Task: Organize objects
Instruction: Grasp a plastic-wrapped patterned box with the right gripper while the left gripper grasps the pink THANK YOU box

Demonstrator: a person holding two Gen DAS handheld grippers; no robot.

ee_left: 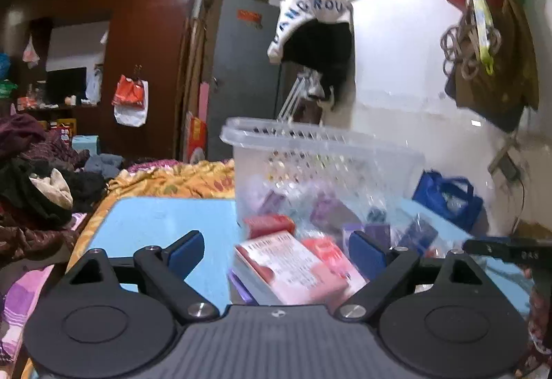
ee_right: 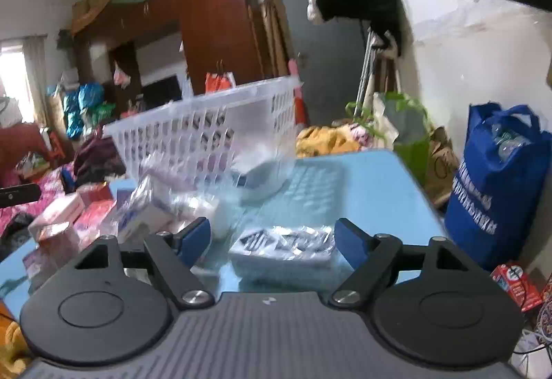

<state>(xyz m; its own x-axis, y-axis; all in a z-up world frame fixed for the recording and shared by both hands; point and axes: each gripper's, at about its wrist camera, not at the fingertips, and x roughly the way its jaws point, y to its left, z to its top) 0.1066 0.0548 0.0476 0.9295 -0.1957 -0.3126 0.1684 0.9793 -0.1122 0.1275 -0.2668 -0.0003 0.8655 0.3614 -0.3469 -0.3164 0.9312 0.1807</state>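
Observation:
A clear perforated plastic basket stands tilted on the light blue table, with a heap of small boxes and wrapped packs spilled in front of it. My left gripper is open, and a pink and white box lies between its fingers with a gap to the left pad. A red box lies just behind the pink one. In the right wrist view the basket leans at the left. My right gripper is open around a clear-wrapped flat pack with dark print, not pressing on it.
A blue tote bag stands beside the table's right edge, with a green bag behind it. Pink and red boxes crowd the table's left side. Piled clothes and an orange patterned bedspread lie to the left.

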